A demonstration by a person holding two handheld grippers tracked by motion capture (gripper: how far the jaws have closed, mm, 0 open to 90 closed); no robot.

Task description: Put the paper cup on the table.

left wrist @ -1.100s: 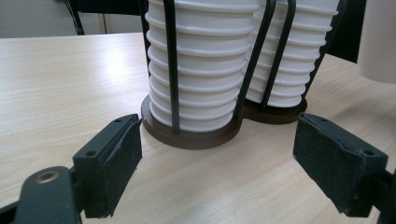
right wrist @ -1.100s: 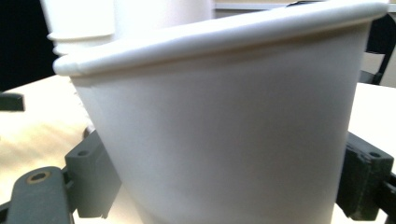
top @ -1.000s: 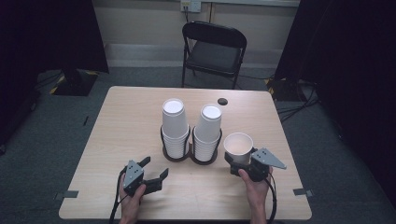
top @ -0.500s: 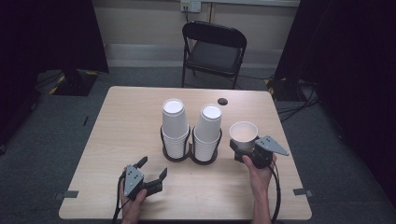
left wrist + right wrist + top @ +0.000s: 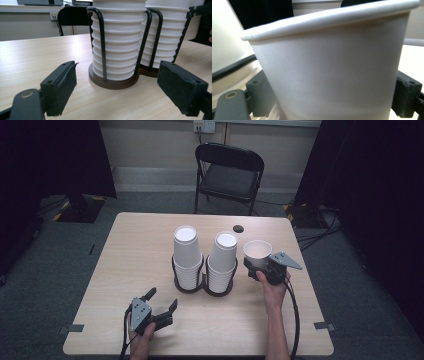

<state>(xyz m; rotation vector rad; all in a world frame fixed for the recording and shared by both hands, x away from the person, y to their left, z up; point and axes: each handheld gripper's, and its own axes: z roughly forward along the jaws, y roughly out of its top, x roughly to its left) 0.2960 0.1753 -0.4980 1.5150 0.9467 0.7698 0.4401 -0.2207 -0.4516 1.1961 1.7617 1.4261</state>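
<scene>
Nearest, at the front edge of the desk (image 5: 115, 265): left gripper (image 5: 159, 306), spread wide and holding nothing, aimed toward the cup holder (image 5: 189, 286). Seen through the left gripper view, both black pads (image 5: 66, 87) well apart on either side of the holder's brown base, touching neither it nor the wire uprights.

Farther in, mid-desk: two stacks of white paper cups, upside down, seated in the twin rings of the holder, left stack (image 5: 187, 257) and right stack (image 5: 222, 260) just beside each other, each rising well above the wire.

Just right of the right stack: right gripper (image 5: 256, 266), clamped on a single paper cup (image 5: 257, 252), mouth up, held near the stack but apart from it. Confirmed in the right gripper view, cup wall (image 5: 332, 72) pressed between both jaws.

Beyond, near the far edge: small dark disc (image 5: 238, 228). Past the desk, a black folding chair (image 5: 229, 175).

Judged progress: one cup in hand and free of the stacks, so the grasp looks done. Left, probably: setting that cup down upright somewhere, or turning it over onto a stack; hard to say which.
</scene>
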